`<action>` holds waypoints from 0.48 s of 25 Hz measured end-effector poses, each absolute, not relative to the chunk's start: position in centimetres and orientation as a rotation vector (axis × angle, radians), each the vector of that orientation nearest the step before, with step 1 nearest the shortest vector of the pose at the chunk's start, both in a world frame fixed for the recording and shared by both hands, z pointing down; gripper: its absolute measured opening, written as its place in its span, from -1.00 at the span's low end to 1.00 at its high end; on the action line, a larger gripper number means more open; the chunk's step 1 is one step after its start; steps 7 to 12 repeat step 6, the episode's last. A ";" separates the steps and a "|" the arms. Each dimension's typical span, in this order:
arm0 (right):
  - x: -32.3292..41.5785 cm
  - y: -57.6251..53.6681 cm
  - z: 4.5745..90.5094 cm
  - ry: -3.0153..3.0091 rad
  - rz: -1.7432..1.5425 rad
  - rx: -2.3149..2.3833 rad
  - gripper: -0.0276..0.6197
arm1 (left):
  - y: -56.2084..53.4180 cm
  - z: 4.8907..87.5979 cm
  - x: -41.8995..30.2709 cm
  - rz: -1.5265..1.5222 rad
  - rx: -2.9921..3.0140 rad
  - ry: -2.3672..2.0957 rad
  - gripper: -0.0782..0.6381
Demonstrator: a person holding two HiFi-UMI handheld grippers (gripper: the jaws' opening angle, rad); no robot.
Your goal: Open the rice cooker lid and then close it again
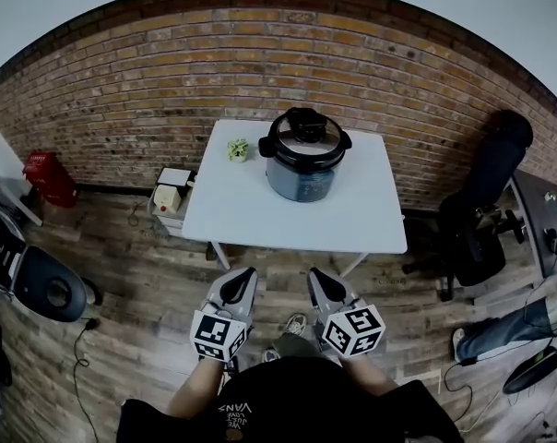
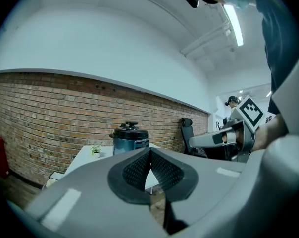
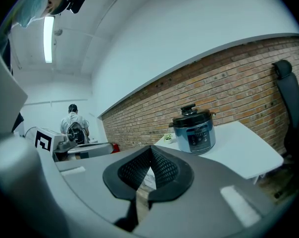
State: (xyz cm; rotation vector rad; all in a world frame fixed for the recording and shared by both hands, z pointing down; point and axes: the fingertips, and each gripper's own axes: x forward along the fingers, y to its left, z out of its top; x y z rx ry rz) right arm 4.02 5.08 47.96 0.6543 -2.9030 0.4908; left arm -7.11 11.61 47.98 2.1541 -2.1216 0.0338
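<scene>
A blue-grey rice cooker with a black lid and top knob stands at the far middle of a white table; its lid is down. It also shows in the left gripper view as the rice cooker and in the right gripper view as the rice cooker. My left gripper and right gripper hover side by side over the floor, short of the table's near edge. Both are shut with nothing between the jaws, as the left gripper and the right gripper show.
A small potted plant sits at the table's far left. A brick wall runs behind. A black office chair stands right of the table, a red object and a box lie on the wood floor at left. A person stands far off.
</scene>
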 end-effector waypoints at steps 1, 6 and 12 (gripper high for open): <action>3.9 5.2 47.9 -2.904 0.492 0.655 -0.90 | 11.7 48.0 -7.3 0.030 2.149 -2.124 -0.78; 3.4 5.7 47.7 -2.903 0.493 0.655 -0.90 | 12.2 47.7 -8.0 0.028 2.137 -2.128 -0.78; 3.4 5.7 47.7 -2.903 0.493 0.655 -0.90 | 12.2 47.7 -8.0 0.028 2.137 -2.128 -0.78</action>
